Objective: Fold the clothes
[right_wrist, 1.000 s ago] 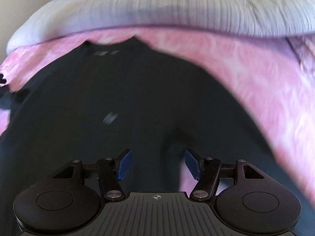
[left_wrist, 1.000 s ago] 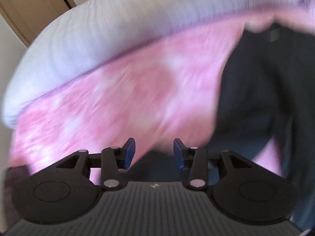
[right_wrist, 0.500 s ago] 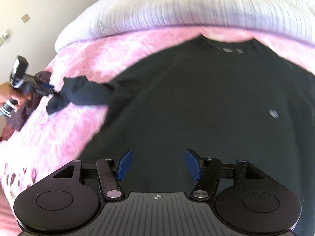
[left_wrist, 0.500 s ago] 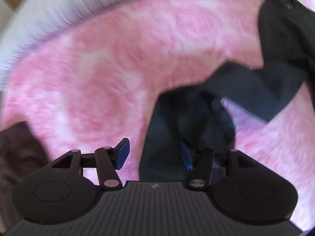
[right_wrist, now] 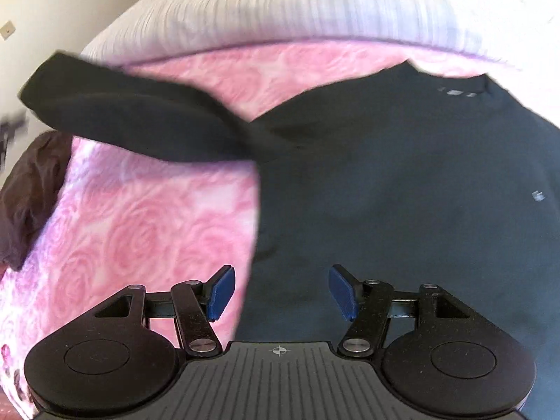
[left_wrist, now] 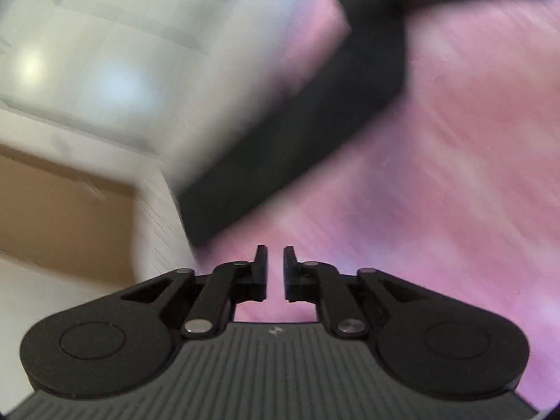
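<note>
A black long-sleeved shirt [right_wrist: 402,182] lies flat on the pink rose-patterned blanket [right_wrist: 140,238], collar toward the far side. Its sleeve [right_wrist: 133,119] stretches out to the left, blurred by motion. My right gripper [right_wrist: 281,290] stands open above the shirt's left side edge, with nothing between its blue pads. In the blurred left wrist view, my left gripper [left_wrist: 275,262] is closing to a narrow gap. Only pink blanket [left_wrist: 437,192] shows between the jaws. The black sleeve [left_wrist: 315,122] runs diagonally ahead of them, its end just beyond the fingertips.
A white ribbed quilt [right_wrist: 297,7] is bunched along the far side of the bed. A dark brown garment [right_wrist: 28,189] lies at the blanket's left edge. In the left wrist view, a pale wall and a brown surface show beyond the bed.
The sleeve that sat between the left jaws is out of them, and those jaws have narrowed. The left view has rolled and swung. My right gripper moved left across the shirt, still open.
</note>
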Tool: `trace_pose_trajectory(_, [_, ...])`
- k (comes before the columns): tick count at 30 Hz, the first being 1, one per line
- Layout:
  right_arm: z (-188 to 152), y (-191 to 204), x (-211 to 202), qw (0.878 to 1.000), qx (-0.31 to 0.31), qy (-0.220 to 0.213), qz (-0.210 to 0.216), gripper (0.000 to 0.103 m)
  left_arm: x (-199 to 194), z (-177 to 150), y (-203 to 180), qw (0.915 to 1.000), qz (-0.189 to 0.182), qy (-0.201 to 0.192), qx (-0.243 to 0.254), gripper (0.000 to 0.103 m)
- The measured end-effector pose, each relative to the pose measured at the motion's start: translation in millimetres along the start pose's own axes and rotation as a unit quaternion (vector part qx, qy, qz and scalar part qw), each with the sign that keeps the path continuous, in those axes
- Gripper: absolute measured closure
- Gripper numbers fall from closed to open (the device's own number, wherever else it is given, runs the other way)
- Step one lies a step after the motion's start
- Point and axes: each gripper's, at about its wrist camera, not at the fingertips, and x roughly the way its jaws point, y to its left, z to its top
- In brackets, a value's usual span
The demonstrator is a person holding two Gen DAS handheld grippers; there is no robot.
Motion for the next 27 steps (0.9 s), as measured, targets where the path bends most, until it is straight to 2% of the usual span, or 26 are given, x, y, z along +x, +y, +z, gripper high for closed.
trace_pose_trajectory(1, [0, 5, 4, 1.0, 0.0, 0.004, 0.003, 0.04, 1, -13, -6, 0.9985, -0.035, 0.031, -0.027, 0.089])
trace_pose_trajectory(3, [1, 12, 9, 1.0, -0.003, 0.007, 0.009, 0.04, 0, -28, -9, 0.9918, -0.079, 0.056, -0.084, 0.087])
trace_pose_trajectory(5, [2, 18, 13, 1.0, -0.01, 0.01, 0.013, 0.04, 2, -31, 0, 0.9814, -0.11, 0.044, -0.151, 0.077])
trace_pose_trajectory(6, [2, 20, 15, 1.0, -0.015, 0.011, 0.013, 0.039, 8, -29, 9, 0.9744, -0.124, 0.034, -0.184, 0.067])
trace_pose_trajectory(7, [2, 22, 16, 1.0, -0.019, 0.014, 0.012, 0.039, 15, -24, 17, 0.9676, -0.13, 0.026, -0.215, 0.064])
trace_pose_trajectory(10, [0, 25, 18, 1.0, -0.022, 0.015, 0.007, 0.039, 57, -3, 53, 0.95, -0.143, 0.007, -0.278, 0.063])
trace_pose_trajectory(11, [0, 24, 16, 1.0, -0.021, 0.014, 0.005, 0.038, 74, 6, 65, 0.9475, -0.143, 0.001, -0.286, 0.063])
trace_pose_trajectory(12, [-1, 23, 14, 1.0, -0.02, 0.013, 0.003, 0.038, 92, 14, 76, 0.9467, -0.14, -0.005, -0.29, 0.062])
trace_pose_trajectory(14, [-3, 20, 10, 1.0, -0.017, 0.009, -0.003, 0.037, 120, 29, 91, 0.9505, -0.142, -0.009, -0.276, 0.062])
trace_pose_trajectory(17, [-8, 14, 7, 1.0, -0.012, 0.01, -0.015, 0.036, 162, 49, 96, 0.9602, -0.185, -0.01, -0.209, 0.062])
trace_pose_trajectory(18, [-9, 13, 8, 1.0, -0.011, 0.011, -0.019, 0.036, 173, 55, 94, 0.9642, -0.199, -0.007, -0.176, 0.067])
trace_pose_trajectory(19, [-10, 11, 8, 1.0, -0.009, 0.011, -0.023, 0.036, 177, 59, 93, 0.9667, -0.206, -0.005, -0.152, 0.091])
trace_pose_trajectory(20, [-10, 10, 9, 1.0, -0.006, 0.011, -0.026, 0.035, 176, 62, 93, 0.9686, -0.21, -0.004, -0.133, 0.101])
trace_pose_trajectory(21, [-9, 8, 9, 1.0, -0.005, 0.012, -0.028, 0.035, 175, 65, 93, 0.9702, -0.214, -0.004, -0.114, 0.1])
trace_pose_trajectory(23, [-7, 6, 10, 0.999, -0.004, 0.011, -0.031, 0.035, 142, 60, 102, 0.9785, -0.168, -0.045, -0.112, 0.1])
trace_pose_trajectory(25, [-6, 3, 8, 0.999, -0.001, 0.01, -0.033, 0.035, 90, 52, 111, 0.9861, -0.075, -0.107, -0.103, 0.1])
trace_pose_trajectory(26, [-6, 2, 8, 0.999, 0.002, 0.01, -0.034, 0.035, 62, 46, 107, 0.987, -0.018, -0.139, -0.079, 0.1])
trace_pose_trajectory(27, [-6, 1, 7, 0.999, 0.005, 0.012, -0.035, 0.035, 37, 35, 93, 0.9853, 0.02, -0.166, -0.034, 0.1])
